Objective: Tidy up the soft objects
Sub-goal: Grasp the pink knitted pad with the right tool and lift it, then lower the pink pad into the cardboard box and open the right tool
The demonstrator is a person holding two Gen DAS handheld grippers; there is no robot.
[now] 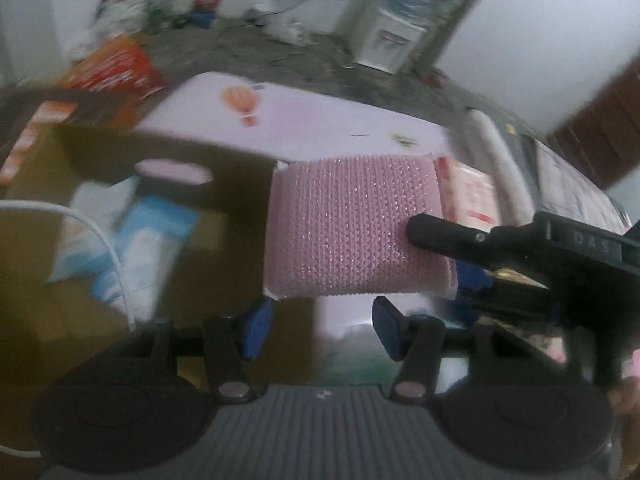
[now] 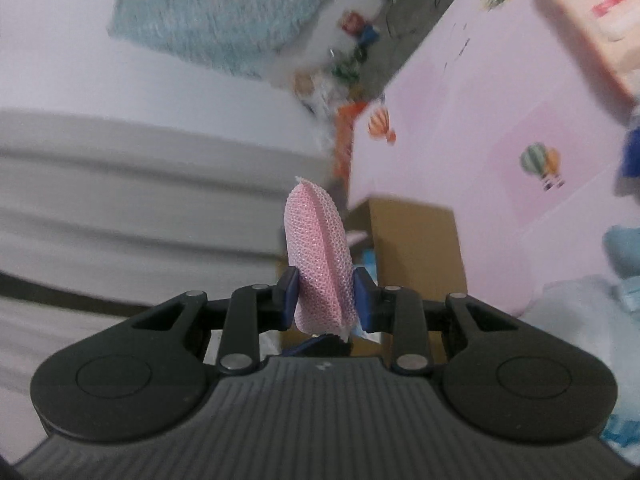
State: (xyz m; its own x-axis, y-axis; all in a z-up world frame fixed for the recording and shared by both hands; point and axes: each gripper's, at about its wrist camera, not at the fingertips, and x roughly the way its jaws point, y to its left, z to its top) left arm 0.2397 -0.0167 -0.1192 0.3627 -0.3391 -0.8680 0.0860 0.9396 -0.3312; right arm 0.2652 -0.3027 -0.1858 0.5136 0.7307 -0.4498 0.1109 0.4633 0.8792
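A pink knitted scrub sponge [image 2: 318,254] is pinched edge-on between the blue pads of my right gripper [image 2: 325,294], which is shut on it. In the left wrist view the same sponge [image 1: 352,228] hangs flat-on in the air, held from the right by the right gripper's black finger [image 1: 436,232]. My left gripper [image 1: 320,326] is open and empty just below the sponge. A brown cardboard box [image 1: 48,216] at left holds soft blue-and-white packets [image 1: 132,248]. It also shows in the right wrist view [image 2: 416,240] behind the sponge.
A pink table top [image 1: 304,120] with balloon stickers lies behind. A pink-and-red tissue pack [image 1: 472,196] sits right of the sponge. A white cable [image 1: 104,248] crosses the box. A water dispenser [image 1: 388,28] and an orange box [image 1: 116,68] stand on the floor. Pale blue cloths [image 2: 600,308] lie at right.
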